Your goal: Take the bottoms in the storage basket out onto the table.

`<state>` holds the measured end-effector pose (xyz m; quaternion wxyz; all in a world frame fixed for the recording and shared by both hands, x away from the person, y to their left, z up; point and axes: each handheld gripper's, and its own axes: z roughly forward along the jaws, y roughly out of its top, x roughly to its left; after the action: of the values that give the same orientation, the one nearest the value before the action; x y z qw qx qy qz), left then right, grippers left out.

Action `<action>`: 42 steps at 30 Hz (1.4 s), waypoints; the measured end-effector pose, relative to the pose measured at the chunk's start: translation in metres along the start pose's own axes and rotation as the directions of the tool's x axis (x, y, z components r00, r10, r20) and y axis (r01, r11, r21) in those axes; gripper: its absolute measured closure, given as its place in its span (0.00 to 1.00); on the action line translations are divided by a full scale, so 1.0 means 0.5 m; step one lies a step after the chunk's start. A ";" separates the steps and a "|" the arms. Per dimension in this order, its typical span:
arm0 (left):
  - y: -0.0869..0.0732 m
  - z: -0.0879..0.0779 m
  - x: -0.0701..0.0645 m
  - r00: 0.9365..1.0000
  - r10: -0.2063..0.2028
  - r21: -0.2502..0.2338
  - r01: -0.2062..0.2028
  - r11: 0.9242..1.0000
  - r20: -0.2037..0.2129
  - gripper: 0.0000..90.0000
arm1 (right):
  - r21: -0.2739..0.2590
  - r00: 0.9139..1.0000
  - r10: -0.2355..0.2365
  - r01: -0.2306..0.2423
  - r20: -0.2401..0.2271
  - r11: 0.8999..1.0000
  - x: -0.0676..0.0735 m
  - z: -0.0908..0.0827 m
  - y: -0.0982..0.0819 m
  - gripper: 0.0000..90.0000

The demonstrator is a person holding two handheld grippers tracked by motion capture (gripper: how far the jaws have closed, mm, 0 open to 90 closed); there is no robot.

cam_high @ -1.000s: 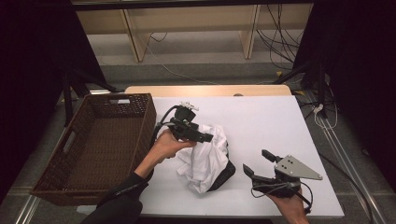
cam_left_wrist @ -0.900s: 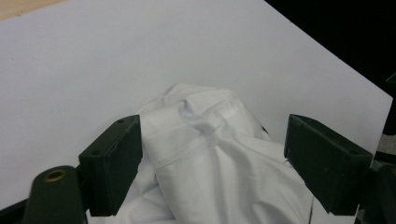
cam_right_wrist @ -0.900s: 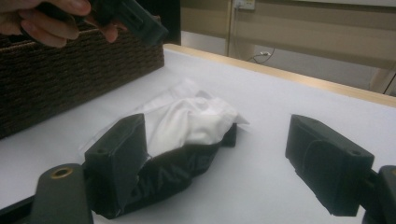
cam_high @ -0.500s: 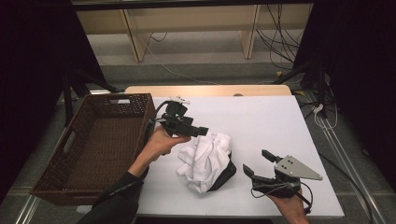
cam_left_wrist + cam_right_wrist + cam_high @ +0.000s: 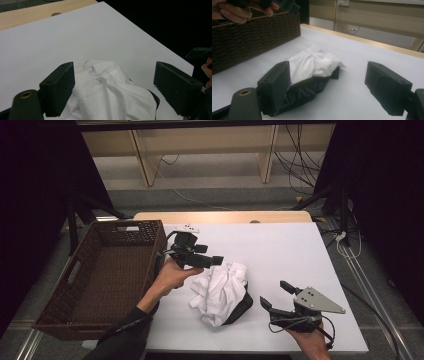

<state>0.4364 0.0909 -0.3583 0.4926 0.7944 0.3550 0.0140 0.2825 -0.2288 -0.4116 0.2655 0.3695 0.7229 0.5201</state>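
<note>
At the near edge of the table, the right gripper (image 5: 274,296) rests low in the person's right hand (image 5: 309,342), its jaws spread wide with nothing between them; it sits where it sat a second ago. Just ahead of its jaws, and to their left in the high view, lies the crumpled white garment (image 5: 220,289) on top of a black garment (image 5: 239,308), both on the white tabletop (image 5: 290,250). In the right gripper view the same heap (image 5: 312,62) lies a little beyond the left jaw, apart from it.

Beyond the heap, the left gripper (image 5: 217,260) hovers over the far left end of the white garment, held in the left hand (image 5: 170,276). Its jaws stand wide and empty; in the left gripper view the white cloth (image 5: 110,92) lies below and between them, touching neither. Compared with a second ago, this gripper has lifted off the cloth and drawn slightly back toward the basket, and the cloth has settled flatter.

To the left of the left gripper stands a dark woven basket (image 5: 105,270), against the table's left side. Farther off, a bare wooden strip (image 5: 225,216) borders the white surface, then a grey floor with trailing cables (image 5: 295,160) and pale shelving legs (image 5: 142,162), flanked by black curtains (image 5: 385,180).
</note>
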 end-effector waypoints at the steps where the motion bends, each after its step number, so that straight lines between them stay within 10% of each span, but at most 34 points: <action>1: -0.002 -0.001 0.000 1.000 0.000 -0.008 0.000 1.000 0.007 0.19 | -0.001 1.000 0.002 -0.002 0.001 1.000 0.001 0.000 0.000 0.24; 42: -0.070 -0.044 -0.030 0.999 0.028 -0.198 -0.021 0.980 0.032 0.16 | -0.001 1.000 -0.004 0.004 -0.012 1.000 0.008 0.000 0.001 0.24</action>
<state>0.3979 0.1083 -0.3696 0.5748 0.7461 0.3335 0.0414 0.2801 -0.2252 -0.4113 0.2623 0.3646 0.7248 0.5224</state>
